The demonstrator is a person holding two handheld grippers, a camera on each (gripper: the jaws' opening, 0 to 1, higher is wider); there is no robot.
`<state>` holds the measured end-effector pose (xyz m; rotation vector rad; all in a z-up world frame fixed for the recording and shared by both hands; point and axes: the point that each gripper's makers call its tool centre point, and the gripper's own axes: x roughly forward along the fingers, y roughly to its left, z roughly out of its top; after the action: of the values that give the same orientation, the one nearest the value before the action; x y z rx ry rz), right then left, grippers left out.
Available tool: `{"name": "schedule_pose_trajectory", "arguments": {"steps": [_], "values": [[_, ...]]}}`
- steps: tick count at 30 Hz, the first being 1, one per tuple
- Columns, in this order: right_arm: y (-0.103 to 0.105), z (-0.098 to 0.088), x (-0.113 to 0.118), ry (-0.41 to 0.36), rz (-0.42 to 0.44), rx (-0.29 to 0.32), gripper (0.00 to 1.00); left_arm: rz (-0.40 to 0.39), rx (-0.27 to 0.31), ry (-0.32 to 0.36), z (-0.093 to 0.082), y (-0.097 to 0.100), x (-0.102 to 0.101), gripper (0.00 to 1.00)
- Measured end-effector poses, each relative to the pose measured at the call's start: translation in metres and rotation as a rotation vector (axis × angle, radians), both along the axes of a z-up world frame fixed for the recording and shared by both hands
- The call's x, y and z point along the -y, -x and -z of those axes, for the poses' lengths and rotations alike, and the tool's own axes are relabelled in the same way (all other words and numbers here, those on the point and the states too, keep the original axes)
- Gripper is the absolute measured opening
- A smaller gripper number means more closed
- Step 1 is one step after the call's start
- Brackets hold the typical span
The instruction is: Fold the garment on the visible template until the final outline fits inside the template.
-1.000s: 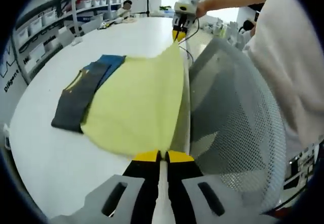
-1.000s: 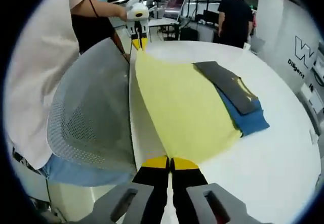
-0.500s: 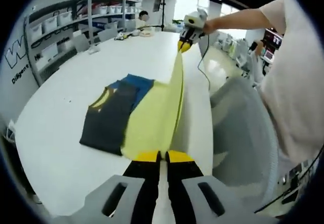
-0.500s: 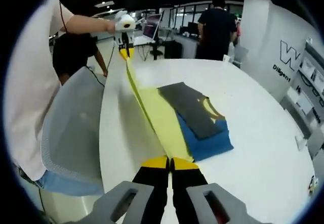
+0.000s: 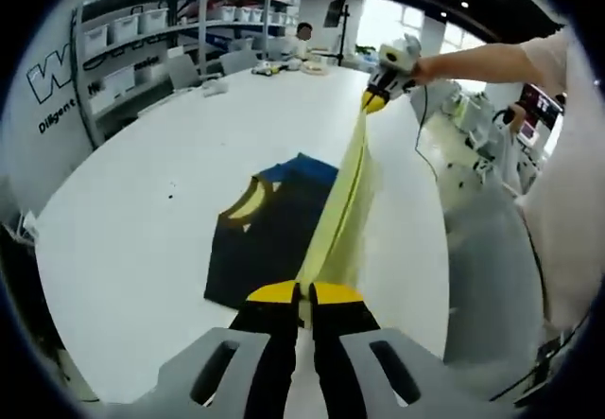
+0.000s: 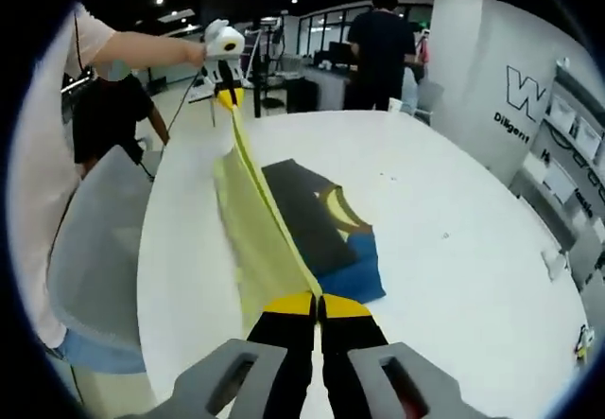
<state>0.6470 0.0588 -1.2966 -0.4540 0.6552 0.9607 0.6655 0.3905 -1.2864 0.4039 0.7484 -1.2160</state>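
A yellow garment [image 5: 345, 201] hangs taut as a thin upright sheet between my two grippers, above the white table [image 5: 123, 220]. My left gripper [image 5: 301, 293] is shut on one corner of it at the near end. Shut on the far corner is my right gripper [image 5: 374, 103]. From the right gripper view, my right gripper [image 6: 317, 304] pinches the yellow garment [image 6: 248, 235] and the left gripper [image 6: 228, 97] holds the far end. A folded dark grey garment [image 6: 302, 211] lies on a blue one [image 6: 354, 270] beside the hanging cloth.
A grey mesh chair [image 6: 90, 258] stands at the table's edge next to the person holding the grippers. A person in black [image 6: 381, 45] stands beyond the table. Shelves with bins [image 5: 123, 31] line the wall. Wide bare table [image 6: 454, 239] lies past the folded garments.
Both grippers have lifted the yellow garment off the table. It has gone from a spread sheet to an upright strip, uncovering the dark grey and blue garments.
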Motion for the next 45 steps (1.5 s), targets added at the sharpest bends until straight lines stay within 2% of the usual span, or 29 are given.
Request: {"name": "schedule_pose_trajectory", "arguments": {"steps": [6,12,15,19,28,36,40,42,43,45], "values": [[-0.042,0.008,0.004,-0.018,0.046,-0.003,0.00,-0.058,-0.018,-0.011,0.014,-0.037,0.001,0.03],[-0.072,0.024,0.006,-0.001,0.079,-0.020,0.00,-0.115,-0.032,-0.021,0.030,-0.059,0.007,0.03],[-0.083,0.032,0.005,0.004,0.091,-0.031,0.00,-0.143,-0.050,-0.050,0.041,-0.066,0.007,0.03],[-0.099,0.047,0.003,0.012,0.122,-0.052,0.00,-0.188,-0.044,-0.083,0.055,-0.080,0.005,0.03],[-0.123,0.078,0.001,0.039,0.182,-0.099,0.00,-0.296,-0.059,-0.118,0.082,-0.109,0.003,0.03],[-0.133,0.093,0.002,0.080,0.195,-0.121,0.00,-0.400,-0.094,-0.127,0.101,-0.128,-0.002,0.03],[-0.142,0.101,0.001,0.061,0.256,-0.132,0.00,-0.446,-0.115,-0.136,0.110,-0.134,-0.007,0.04],[-0.145,0.102,0.000,0.067,0.278,-0.115,0.00,-0.477,-0.128,-0.136,0.113,-0.135,-0.008,0.04],[-0.145,0.103,-0.001,0.060,0.286,-0.112,0.00,-0.492,-0.124,-0.137,0.114,-0.136,-0.009,0.05],[-0.144,0.104,0.000,0.056,0.315,-0.110,0.00,-0.543,-0.070,-0.143,0.112,-0.147,-0.015,0.11]]}}
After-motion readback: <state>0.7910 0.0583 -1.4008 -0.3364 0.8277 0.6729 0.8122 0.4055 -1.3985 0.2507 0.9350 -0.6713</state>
